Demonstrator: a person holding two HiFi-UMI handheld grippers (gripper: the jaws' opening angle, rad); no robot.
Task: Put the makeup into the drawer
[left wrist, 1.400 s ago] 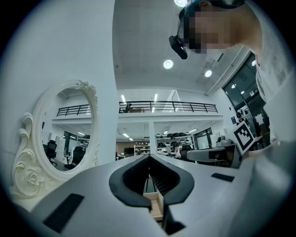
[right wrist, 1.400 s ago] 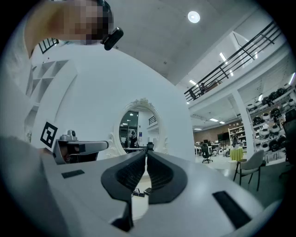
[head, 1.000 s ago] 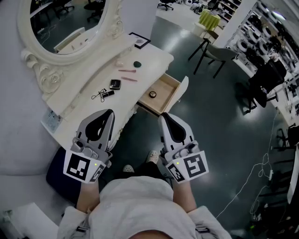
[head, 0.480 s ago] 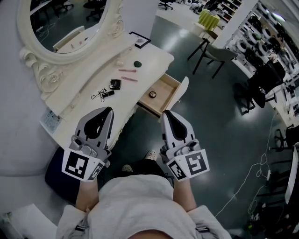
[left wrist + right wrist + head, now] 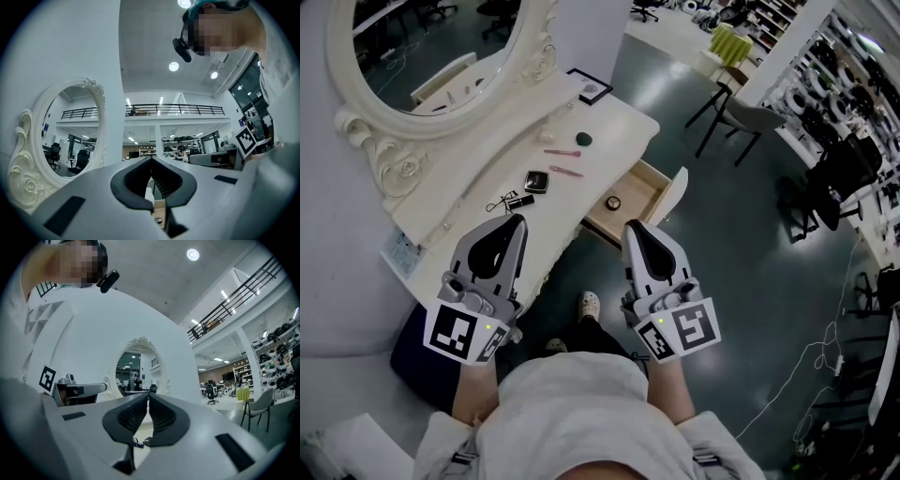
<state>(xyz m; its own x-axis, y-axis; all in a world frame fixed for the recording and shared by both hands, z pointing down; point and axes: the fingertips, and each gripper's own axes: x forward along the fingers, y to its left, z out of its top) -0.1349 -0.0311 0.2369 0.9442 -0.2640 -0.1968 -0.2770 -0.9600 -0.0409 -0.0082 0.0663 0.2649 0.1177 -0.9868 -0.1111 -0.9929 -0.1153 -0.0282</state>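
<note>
On the white desk [image 5: 484,161] the makeup [image 5: 565,171] lies just ahead of the left hand-held gripper [image 5: 517,222], the open drawer [image 5: 636,187] ahead of the right hand-held gripper [image 5: 629,228]; both are pinched shut on nothing, so best spread one's jaws before lowering squarely over the compact [image 5: 536,181].

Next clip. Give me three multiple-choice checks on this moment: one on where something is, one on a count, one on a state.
1. The small round case lies: A) beside the mirror B) in the drawer C) on the floor.
2. Pink sticks on the tabletop: A) one B) two C) four.
3. The left gripper is: A) open wide B) shut on a stick C) shut, empty.
Answers: B, it sits on the pulled-out drawer's wooden bottom; B, two lie near the green disc; C, its jaw tips meet with nothing between.
</note>
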